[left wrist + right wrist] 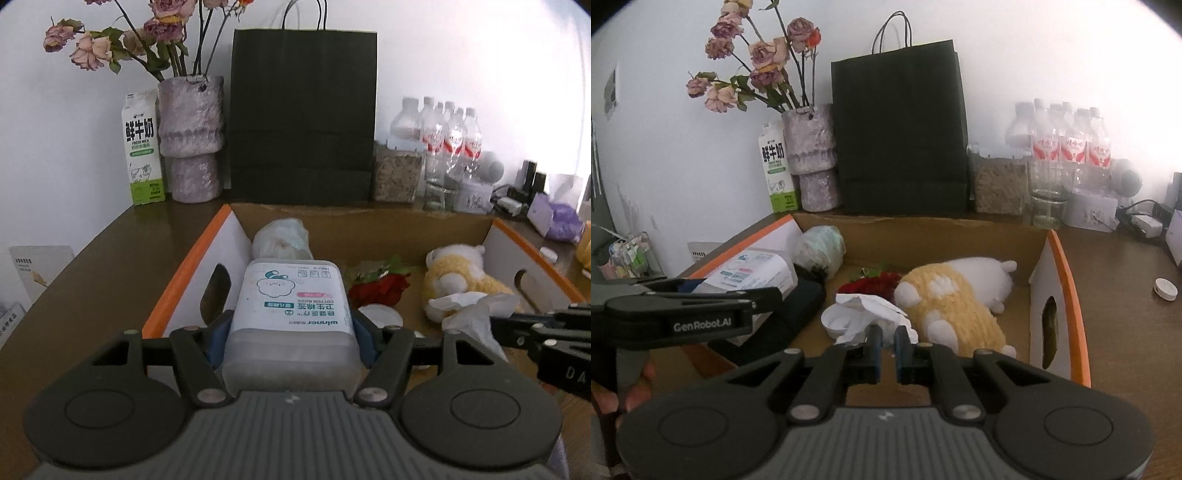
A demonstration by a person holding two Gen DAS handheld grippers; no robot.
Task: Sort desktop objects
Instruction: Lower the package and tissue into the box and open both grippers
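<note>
Holding cotton-bud box (291, 314) clamped in left gripper (291, 332) at frame centre; lower fully into cardboard box (184, 266) before releasing. Right gripper (888, 349) pinches crumpled tissue (864, 317).

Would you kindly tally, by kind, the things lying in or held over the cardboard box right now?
Cotton bud box, held in the left tongs: 1
Crumpled tissue, held in the right tongs: 1
Plush toy: 1
Red fake flower: 1
Wrapped bundle: 1
Total: 5

Pinching white tissue (866, 319) with right gripper (888, 345), beside yellow plush (955, 306), inside box (1067, 295).
</note>
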